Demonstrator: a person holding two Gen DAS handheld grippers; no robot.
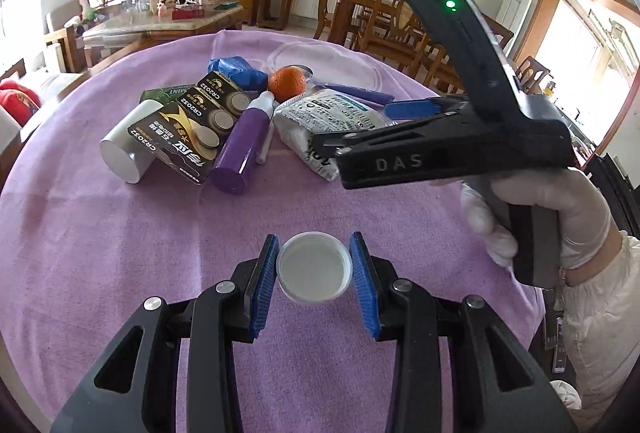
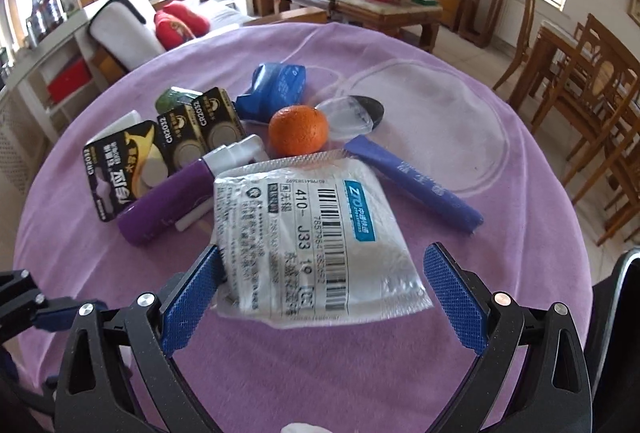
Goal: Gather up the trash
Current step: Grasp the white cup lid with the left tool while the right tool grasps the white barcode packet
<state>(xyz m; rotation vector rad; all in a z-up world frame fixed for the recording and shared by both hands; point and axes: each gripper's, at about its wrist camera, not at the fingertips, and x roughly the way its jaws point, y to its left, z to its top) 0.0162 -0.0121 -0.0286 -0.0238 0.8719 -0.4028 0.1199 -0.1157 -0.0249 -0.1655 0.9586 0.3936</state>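
Observation:
My left gripper [image 1: 315, 267] is shut on a white bottle cap [image 1: 314, 269] that lies open side up on the purple cloth [image 1: 120, 253]. Its blue pads [image 1: 266, 273] press on both sides of the cap. My right gripper [image 2: 324, 293] is open, and its jaws straddle the near end of a white courier bag [image 2: 308, 233] with barcodes. The left pad [image 2: 192, 293] is at the bag's edge; the right pad stands apart from it. In the left wrist view the right gripper [image 1: 352, 127], held by a gloved hand [image 1: 560, 217], sits over the same bag [image 1: 320, 117].
Behind the bag lie a coin-battery card [image 2: 160, 153], a purple bottle [image 2: 168, 201], an orange [image 2: 298, 131], a crumpled blue wrapper [image 2: 276, 85], a purple stick sachet [image 2: 416, 181], a clear plastic piece [image 2: 348, 117] and a white cylinder [image 1: 128, 145]. Wooden chairs [image 2: 580, 93] stand to the right.

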